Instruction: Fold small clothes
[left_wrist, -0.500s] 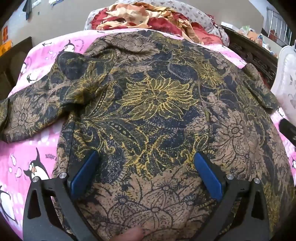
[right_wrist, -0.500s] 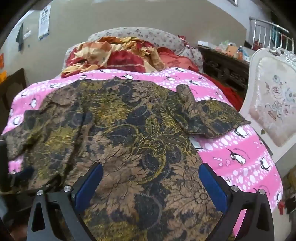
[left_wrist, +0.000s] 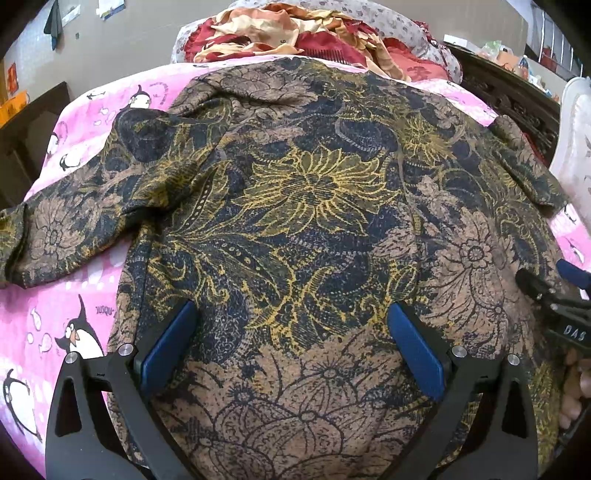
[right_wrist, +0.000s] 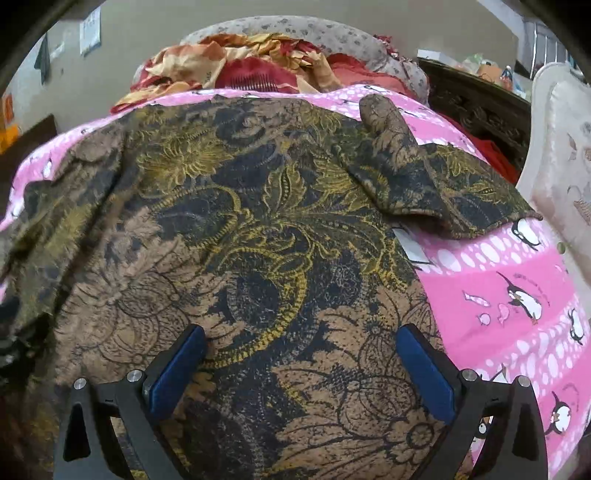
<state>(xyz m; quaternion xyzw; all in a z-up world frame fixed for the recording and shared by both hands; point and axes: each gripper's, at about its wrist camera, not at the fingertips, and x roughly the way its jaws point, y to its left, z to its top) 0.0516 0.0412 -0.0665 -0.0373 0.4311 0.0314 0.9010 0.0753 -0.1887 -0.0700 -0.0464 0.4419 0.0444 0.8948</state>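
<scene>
Bed w/ pink penguin-print sheet (left_wrist: 55, 317) fills most of both views. Spread flat on it, back side up: a dark batik shirt (left_wrist: 314, 206), navy w/ gold and tan flowers, covering the middle of the sheet. Its left sleeve (left_wrist: 62, 236) lies out to the side on the pink; right sleeve (right_wrist: 436, 184) is folded partly over itself near the sheet's right edge. A white tag (right_wrist: 412, 247) peeks from under the shirt's edge just below that sleeve.

Behind the shirt, at the head of the bed: heap of red/orange fabric (left_wrist: 295, 33). Cream upholstered chair (right_wrist: 561, 155) stands beside the bed on the right.

Left gripper (left_wrist: 291, 336) hangs over the shirt's lower part, angled down, jaws spread wide, nothing pinched btwn the blue pads. Right gripper (right_wrist: 301, 362) same: jaws wide apart over the lower hem area, nothing clamped.
</scene>
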